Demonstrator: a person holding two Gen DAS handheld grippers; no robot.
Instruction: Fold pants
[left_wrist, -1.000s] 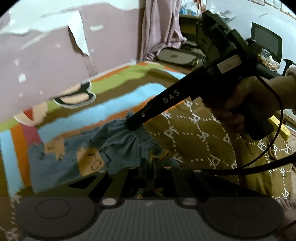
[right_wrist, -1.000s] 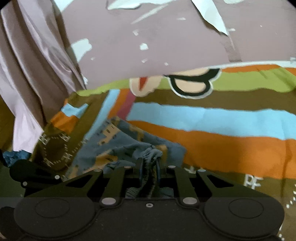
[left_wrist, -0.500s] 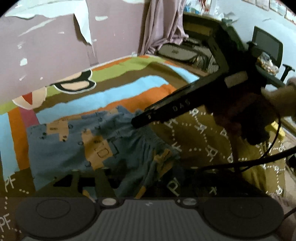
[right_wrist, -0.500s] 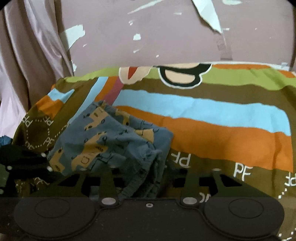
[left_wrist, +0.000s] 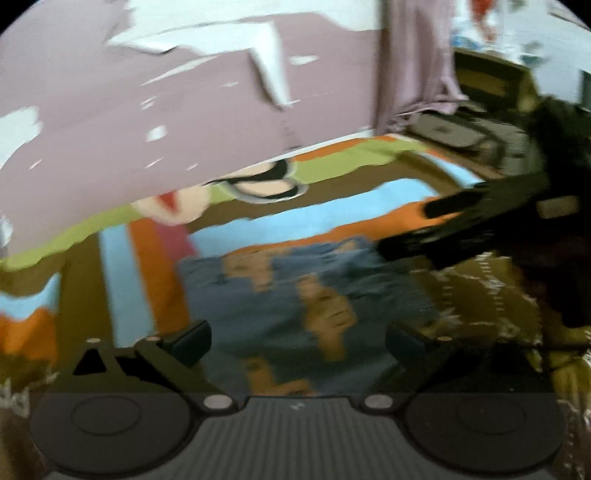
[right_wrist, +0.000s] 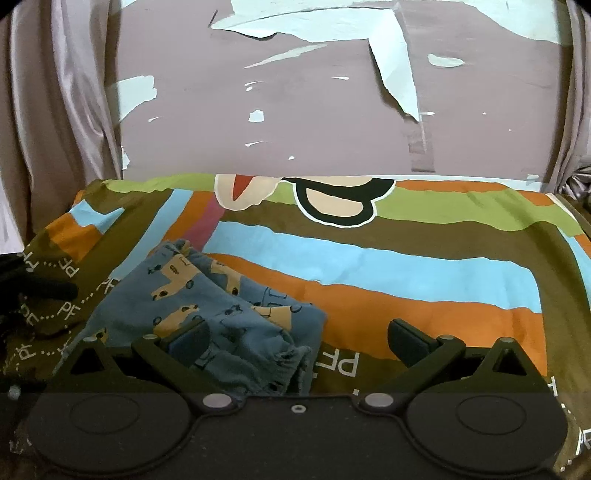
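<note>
Blue pants (right_wrist: 207, 314) beside bedspread edge (right_wrist: 55, 254)

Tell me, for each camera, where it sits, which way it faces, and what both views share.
Left wrist: on the left gripper, open, facing the pants and wall; the right gripper enters at right.
Right wrist: on the right gripper, open, facing the wall squarely.
Shared: pants, bedsheet.

Soft cloth pants (right_wrist: 207, 306) — matt, peeling wall (right_wrist: 314, 122)
</note>
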